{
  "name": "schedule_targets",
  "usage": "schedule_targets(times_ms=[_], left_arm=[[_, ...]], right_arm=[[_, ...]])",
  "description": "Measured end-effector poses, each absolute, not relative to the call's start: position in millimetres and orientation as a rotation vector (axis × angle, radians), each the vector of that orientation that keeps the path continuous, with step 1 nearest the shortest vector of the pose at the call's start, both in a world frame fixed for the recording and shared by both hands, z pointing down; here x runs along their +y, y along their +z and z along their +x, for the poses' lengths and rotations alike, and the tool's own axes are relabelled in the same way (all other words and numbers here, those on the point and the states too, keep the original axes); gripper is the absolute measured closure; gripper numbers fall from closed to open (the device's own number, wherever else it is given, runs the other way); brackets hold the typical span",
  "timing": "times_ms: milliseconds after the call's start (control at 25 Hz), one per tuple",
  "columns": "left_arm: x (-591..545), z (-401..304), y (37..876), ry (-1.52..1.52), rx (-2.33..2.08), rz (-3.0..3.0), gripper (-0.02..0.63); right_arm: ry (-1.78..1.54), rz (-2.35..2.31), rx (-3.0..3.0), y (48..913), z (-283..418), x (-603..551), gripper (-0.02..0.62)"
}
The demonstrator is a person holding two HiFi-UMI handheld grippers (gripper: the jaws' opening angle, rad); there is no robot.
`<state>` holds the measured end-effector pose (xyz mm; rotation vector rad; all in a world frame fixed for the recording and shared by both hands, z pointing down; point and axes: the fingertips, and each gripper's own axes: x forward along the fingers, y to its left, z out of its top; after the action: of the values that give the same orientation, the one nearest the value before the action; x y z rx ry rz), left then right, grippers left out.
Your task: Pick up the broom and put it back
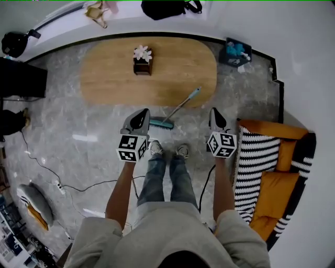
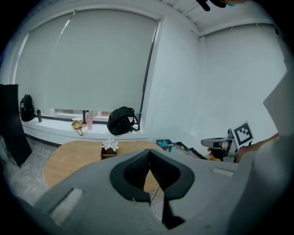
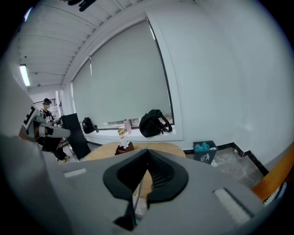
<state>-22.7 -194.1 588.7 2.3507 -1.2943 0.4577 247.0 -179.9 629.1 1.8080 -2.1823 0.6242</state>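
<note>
We stand on the grey marble floor (image 1: pixel 68 136) with a gripper in each hand, both held out in front of us, well above the floor and pointing toward the oval wooden table (image 1: pixel 110 73). The left gripper (image 1: pixel 143 112) has its jaws together with nothing between them. The right gripper (image 1: pixel 213 111) is the same, its pads closed on each other and empty. The broom (image 1: pixel 180 106) is in neither of them. Its teal head sits on the floor just ahead of our shoes (image 1: pixel 167 150), between the two grippers, and its pale handle slants away to the near rim of the table. On the table stands a small dark box of white flowers (image 1: pixel 142 58). A striped, orange-cushioned sofa (image 1: pixel 259 157) lies to our right. A waste bin (image 1: pixel 238 52) sits by the far wall, and a black backpack (image 1: pixel 163 8) rests on the window ledge.
</note>
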Motion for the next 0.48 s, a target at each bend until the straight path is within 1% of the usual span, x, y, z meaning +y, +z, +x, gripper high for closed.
schedule_targets(times_ms=[240,480], left_arm=[[-193.2,-22.3,558.0,0.428,-1.310,2.382,0.603],[-190.3,-20.8,526.5,0.393,-1.327,2.411,0.603]], right_arm=[[0.587,1.869,-2.203,579.4,253.2,-167.6,0.595],[0.468,1.864,-2.183,535.1,259.7,-151.2,0.595]])
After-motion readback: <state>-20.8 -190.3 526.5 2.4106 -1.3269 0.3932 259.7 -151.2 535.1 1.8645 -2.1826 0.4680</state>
